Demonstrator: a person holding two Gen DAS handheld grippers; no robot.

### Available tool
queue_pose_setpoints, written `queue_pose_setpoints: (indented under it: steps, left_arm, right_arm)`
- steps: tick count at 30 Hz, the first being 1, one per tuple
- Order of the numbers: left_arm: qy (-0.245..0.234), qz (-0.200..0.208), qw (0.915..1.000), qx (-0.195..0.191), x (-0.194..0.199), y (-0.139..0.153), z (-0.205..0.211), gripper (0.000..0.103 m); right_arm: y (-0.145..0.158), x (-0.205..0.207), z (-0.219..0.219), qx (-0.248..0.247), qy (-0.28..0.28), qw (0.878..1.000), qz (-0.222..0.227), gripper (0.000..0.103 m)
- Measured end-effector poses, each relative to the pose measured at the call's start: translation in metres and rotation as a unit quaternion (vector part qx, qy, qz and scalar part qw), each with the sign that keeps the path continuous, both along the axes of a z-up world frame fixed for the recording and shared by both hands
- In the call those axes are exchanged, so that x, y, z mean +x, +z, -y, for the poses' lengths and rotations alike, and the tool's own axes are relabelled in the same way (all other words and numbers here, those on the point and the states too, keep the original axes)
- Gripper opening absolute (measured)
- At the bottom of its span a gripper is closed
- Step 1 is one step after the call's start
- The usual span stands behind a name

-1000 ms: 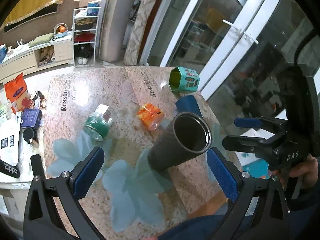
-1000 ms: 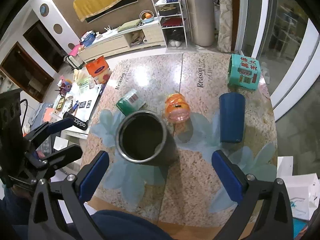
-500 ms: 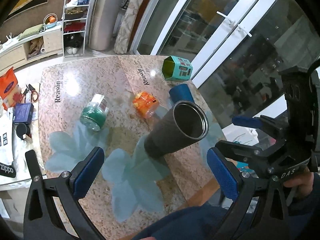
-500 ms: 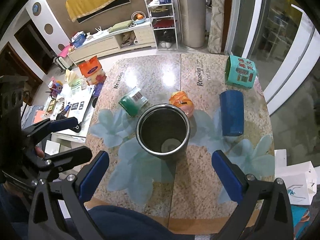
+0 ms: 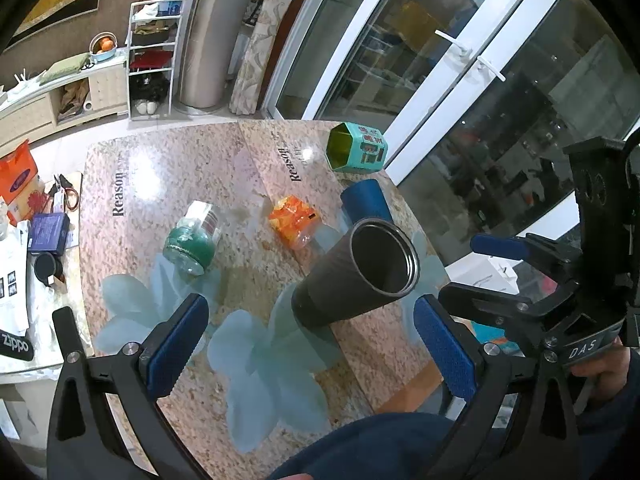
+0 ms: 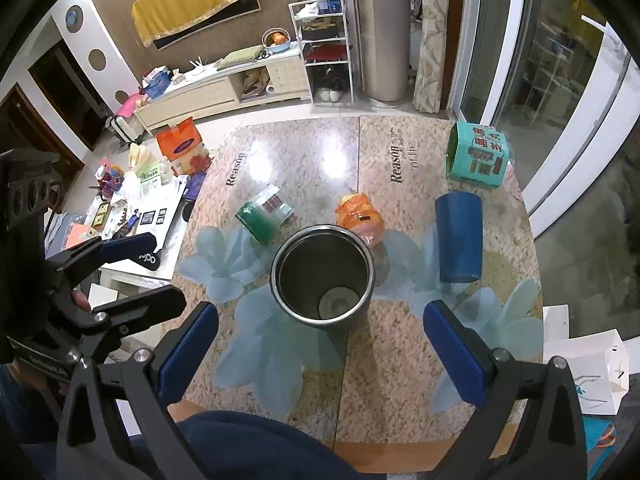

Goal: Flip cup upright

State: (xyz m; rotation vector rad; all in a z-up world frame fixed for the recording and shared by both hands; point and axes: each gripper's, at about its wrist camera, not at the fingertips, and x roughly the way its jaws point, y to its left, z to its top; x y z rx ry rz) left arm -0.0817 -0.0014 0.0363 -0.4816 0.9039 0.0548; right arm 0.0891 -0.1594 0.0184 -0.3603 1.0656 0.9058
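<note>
A dark steel tumbler [image 5: 352, 276] stands upright on the granite table [image 5: 168, 176], mouth open upward; it also shows in the right wrist view [image 6: 324, 276]. A blue cup [image 6: 458, 236] lies on its side to its right, partly hidden behind the tumbler in the left wrist view [image 5: 362, 200]. My left gripper [image 5: 308, 344] is open and empty, above the table's near edge. My right gripper [image 6: 320, 350] is open and empty, held above and in front of the tumbler. Each gripper shows in the other's view.
A green jar [image 6: 262, 216], an orange jar [image 6: 358, 216] and a teal octagonal tin [image 6: 478, 154] lie on their sides on the table. A cluttered low side table [image 6: 132, 208] stands to the left. Glass doors [image 5: 460, 80] run along the right.
Both grippers have drawn back and up from the tumbler, which stays upright on the table. Both stay open.
</note>
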Motion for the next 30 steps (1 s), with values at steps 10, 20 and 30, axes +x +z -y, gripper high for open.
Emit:
queue_pose_setpoints:
  steps: [10, 20, 30]
  left_arm:
    - [-0.002, -0.001, 1.0000, 0.000, -0.0001, -0.0019, 0.0010, 0.103]
    - [-0.008, 0.000, 1.0000, -0.003, 0.0016, -0.0027, 0.0012, 0.103]
    - [-0.012, 0.001, 0.9999, 0.000, 0.0021, -0.0035, 0.0024, 0.103]
  right_arm:
    - [-0.0005, -0.0009, 0.0003, -0.001, -0.002, 1.000, -0.002, 0.103]
    - [-0.0013, -0.0035, 0.0029, -0.003, -0.010, 1.000, -0.002, 0.103]
    - [-0.0009, -0.0055, 0.0038, -0.004, -0.021, 1.000, -0.001, 0.103]
